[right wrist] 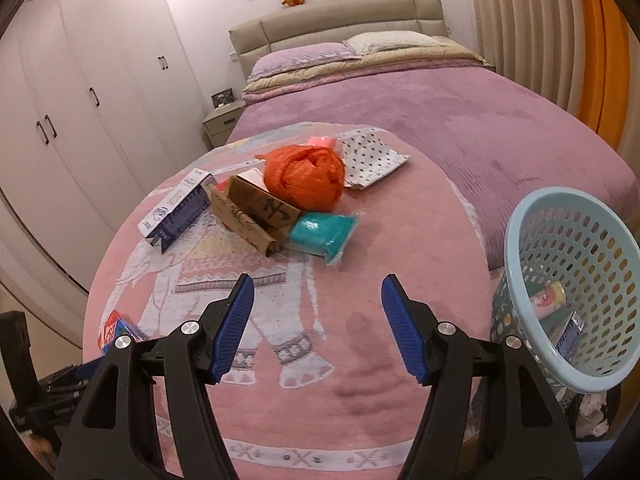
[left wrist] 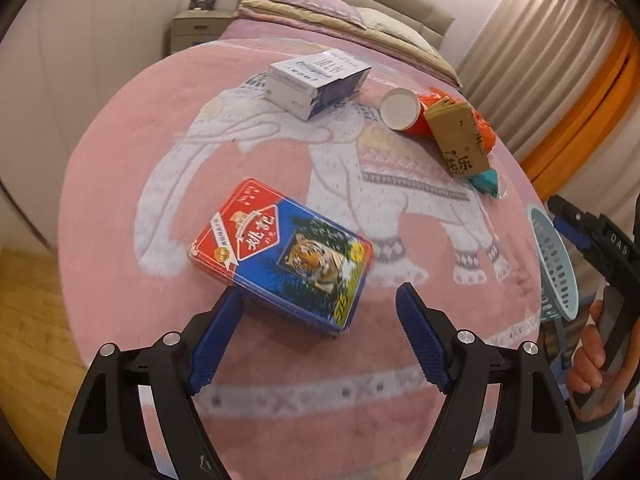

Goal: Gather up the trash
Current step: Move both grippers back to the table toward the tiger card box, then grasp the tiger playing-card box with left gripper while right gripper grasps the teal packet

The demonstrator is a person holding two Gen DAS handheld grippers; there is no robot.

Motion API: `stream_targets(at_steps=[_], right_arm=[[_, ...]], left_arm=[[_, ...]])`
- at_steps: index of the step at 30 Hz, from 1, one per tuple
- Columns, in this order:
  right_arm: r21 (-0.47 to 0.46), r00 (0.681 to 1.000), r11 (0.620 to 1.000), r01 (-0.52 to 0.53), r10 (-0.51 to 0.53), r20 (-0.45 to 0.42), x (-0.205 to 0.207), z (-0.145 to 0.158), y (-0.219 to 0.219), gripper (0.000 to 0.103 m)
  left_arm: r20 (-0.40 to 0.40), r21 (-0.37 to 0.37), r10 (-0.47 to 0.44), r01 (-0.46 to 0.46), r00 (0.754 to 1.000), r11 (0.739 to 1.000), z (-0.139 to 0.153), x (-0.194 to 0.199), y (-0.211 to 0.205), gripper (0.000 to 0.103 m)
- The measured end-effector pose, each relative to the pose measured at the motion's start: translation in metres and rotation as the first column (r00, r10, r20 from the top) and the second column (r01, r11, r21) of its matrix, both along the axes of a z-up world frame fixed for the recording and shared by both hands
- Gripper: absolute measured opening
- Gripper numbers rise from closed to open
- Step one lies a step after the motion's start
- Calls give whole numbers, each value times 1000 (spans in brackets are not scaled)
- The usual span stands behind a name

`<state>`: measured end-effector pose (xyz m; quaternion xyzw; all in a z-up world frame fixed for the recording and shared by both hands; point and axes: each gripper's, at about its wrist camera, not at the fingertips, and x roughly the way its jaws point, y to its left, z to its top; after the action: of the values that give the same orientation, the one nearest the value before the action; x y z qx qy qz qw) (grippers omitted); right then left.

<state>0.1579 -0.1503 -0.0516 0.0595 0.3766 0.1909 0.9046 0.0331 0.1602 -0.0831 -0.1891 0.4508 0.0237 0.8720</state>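
A red and blue box with a tiger picture lies on the pink elephant blanket. My left gripper stands open just over the box's near corner, the left finger beside its edge and the pads not pressing. Farther back lie a white and blue carton, a red paper cup, a brown paper pack, an orange plastic bag and a teal packet. My right gripper hangs open over bare blanket with nothing between its fingers.
A light blue perforated basket sits off the bed's right edge, tilted, with some packaging inside. A dotted cloth lies behind the orange bag. Wardrobe doors stand at the left, curtains at the right. A hand grips the right tool's handle.
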Motion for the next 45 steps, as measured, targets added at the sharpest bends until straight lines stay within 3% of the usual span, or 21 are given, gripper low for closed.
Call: stream_targets(at_steps=[3, 10, 18, 26, 29, 36, 38, 42, 45], right_arm=[[-4, 1000, 1000, 6, -6, -12, 4, -4, -3, 63], [-11, 1000, 1000, -4, 4, -21, 13, -11, -2, 63], [-16, 998, 1000, -20, 19, -53, 40, -28, 2, 63], [-101, 993, 989, -112, 107, -55, 79, -37, 24, 63], [-103, 987, 984, -147, 140, -77, 95, -41, 30, 75], [-87, 962, 961, -263, 254, -102, 109, -45, 44, 76], [-95, 954, 952, -292, 283, -94, 101, -44, 46, 74], [-67, 940, 940, -334, 327, -102, 83, -43, 50, 60], [-47, 927, 929, -367, 361, -102, 67, -42, 54, 60]], left_arm=[[-3, 27, -9, 9, 1000, 1000, 1, 15, 1, 82], [-15, 53, -35, 36, 999, 998, 1, 58, 1, 83], [-11, 141, -76, 77, 997, 987, 1, 86, -32, 83], [-43, 266, -83, 92, 996, 960, -4, 74, -53, 83], [-46, 300, -72, 82, 996, 950, -5, 66, -57, 83], [-38, 318, -53, 62, 998, 946, -4, 56, -56, 77], [-33, 317, -45, 53, 998, 947, -3, 53, -54, 73], [-27, 305, -37, 43, 999, 951, -2, 50, -51, 70], [-24, 307, -36, 42, 999, 951, -2, 49, -52, 69]])
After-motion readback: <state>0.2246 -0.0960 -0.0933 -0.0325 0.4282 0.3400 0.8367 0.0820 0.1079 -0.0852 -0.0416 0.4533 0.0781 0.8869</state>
